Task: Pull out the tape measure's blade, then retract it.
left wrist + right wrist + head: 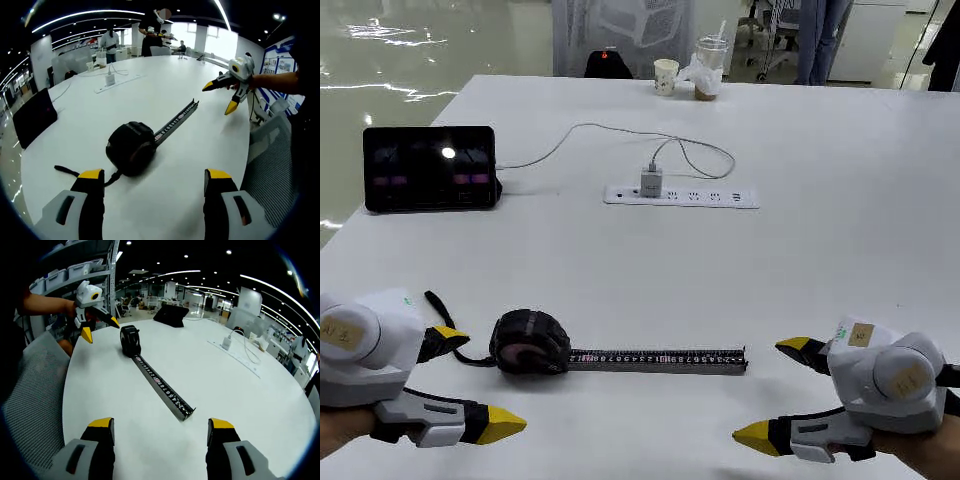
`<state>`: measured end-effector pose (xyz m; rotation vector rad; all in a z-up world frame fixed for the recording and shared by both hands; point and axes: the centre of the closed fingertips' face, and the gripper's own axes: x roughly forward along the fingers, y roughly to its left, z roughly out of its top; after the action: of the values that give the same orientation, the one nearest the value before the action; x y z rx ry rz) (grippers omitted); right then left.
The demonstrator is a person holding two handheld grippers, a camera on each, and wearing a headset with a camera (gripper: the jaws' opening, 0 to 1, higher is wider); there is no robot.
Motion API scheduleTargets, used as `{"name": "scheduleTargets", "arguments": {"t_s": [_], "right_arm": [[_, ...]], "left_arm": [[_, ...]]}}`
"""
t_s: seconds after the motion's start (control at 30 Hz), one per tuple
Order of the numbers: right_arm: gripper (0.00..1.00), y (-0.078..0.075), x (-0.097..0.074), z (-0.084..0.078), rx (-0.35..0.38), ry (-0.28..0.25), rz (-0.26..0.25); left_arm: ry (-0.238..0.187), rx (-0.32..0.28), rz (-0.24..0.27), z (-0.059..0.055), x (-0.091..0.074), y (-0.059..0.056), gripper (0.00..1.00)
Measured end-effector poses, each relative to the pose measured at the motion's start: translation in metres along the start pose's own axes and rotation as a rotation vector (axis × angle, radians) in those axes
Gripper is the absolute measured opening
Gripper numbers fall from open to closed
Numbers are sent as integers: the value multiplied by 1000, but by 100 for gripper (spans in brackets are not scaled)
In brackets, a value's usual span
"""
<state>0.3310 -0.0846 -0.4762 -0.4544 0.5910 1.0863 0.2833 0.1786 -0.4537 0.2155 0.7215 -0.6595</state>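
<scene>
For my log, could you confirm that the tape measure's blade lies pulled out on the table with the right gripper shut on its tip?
Not quite: the blade does lie pulled out on the table, but the right gripper is open, its jaws short of the tip, not touching it, as the right gripper view shows.

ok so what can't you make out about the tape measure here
Blade markings: too small to read, head view; blurred in the right gripper view.
Tape measure case: far side hidden by the case itself, left gripper view.
Strap: partly behind one of the fingers, left gripper view.
</scene>
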Motion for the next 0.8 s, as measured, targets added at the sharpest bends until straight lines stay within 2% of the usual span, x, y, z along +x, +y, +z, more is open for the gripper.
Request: {"name": "scheduleTargets", "arguments": {"t_s": [0.37,0.5,0.8], "right_arm": [[81,11,-3,4,48,-32,-28],[83,11,-4,5,64,-40,-46],[88,17,-7,10,109,-79,-82]], "left_arm": [[-42,-56,46,-4,-3,-9,82],[-51,-58,67,-7,-4,-10,86],[-96,-112,112,-5,-8,-16,88]]}}
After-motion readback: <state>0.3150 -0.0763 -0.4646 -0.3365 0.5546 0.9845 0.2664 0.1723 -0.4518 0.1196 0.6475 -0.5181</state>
